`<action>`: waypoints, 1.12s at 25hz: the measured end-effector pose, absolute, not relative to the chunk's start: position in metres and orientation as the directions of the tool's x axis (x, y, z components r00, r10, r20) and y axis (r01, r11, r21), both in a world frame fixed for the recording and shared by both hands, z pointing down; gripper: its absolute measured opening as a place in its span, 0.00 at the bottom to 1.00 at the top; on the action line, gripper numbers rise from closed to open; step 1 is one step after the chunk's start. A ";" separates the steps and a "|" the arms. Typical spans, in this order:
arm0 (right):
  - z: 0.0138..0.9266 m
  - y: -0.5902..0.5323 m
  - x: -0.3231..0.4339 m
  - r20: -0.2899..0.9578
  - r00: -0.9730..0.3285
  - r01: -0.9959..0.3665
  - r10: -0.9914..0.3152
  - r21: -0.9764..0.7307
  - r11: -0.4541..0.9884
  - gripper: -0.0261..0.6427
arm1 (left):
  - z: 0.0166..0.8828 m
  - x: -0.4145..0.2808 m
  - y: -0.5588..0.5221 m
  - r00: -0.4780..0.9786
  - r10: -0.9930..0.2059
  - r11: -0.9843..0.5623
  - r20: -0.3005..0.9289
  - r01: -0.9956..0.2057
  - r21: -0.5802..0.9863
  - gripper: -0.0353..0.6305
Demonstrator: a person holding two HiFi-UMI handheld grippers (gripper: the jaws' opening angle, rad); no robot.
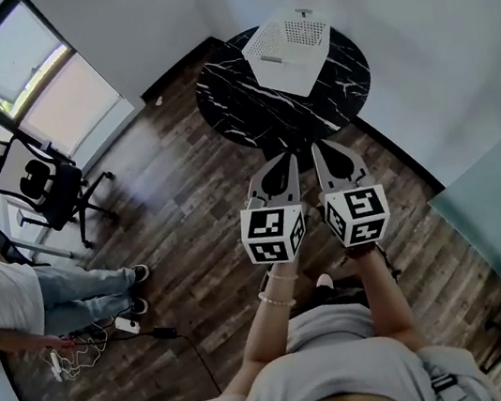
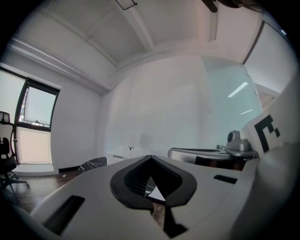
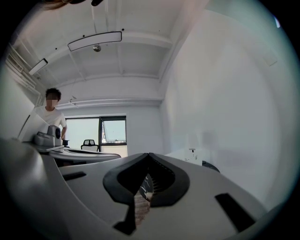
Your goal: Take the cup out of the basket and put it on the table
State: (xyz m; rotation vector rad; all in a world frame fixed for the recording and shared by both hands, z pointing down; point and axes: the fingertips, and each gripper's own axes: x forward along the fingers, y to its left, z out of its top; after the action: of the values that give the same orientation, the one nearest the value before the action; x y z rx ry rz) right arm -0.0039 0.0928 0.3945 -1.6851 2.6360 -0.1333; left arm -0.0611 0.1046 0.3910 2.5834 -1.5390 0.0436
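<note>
Black-padded jaws of the left gripper [image 2: 150,157] meet tip to tip with nothing held; those of the right gripper [image 3: 149,154] are likewise closed and empty; both are held side by side above the wooden floor [image 1: 185,206], pointing toward the round black marble table [image 1: 234,102]; a white basket [image 1: 289,41] stands on its far side, well apart from the grippers; the cup cannot be made out inside it.
</note>
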 end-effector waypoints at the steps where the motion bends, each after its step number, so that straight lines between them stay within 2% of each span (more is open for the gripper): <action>1: 0.394 0.091 -0.002 0.036 -0.425 -0.904 -0.905 -0.075 0.421 0.05 | 0.391 -0.058 0.103 0.476 -0.874 -0.468 0.093 -0.878 0.100 0.06; 15: 0.398 0.076 0.032 0.040 -0.406 -0.912 -0.913 -0.083 0.402 0.05 | 0.395 -0.024 0.084 0.500 -0.860 -0.491 0.102 -0.865 0.103 0.06; 28: 0.405 0.025 0.035 0.053 -0.348 -0.935 -0.936 -0.092 0.343 0.05 | 0.402 -0.022 0.028 0.550 -0.827 -0.540 0.113 -0.834 0.112 0.06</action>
State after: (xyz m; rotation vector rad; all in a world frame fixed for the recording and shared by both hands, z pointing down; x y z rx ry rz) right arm 0.0349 0.0246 0.4047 -1.7882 2.5664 -0.1664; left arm -0.0224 0.0282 0.4019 2.6289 -1.4198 0.0701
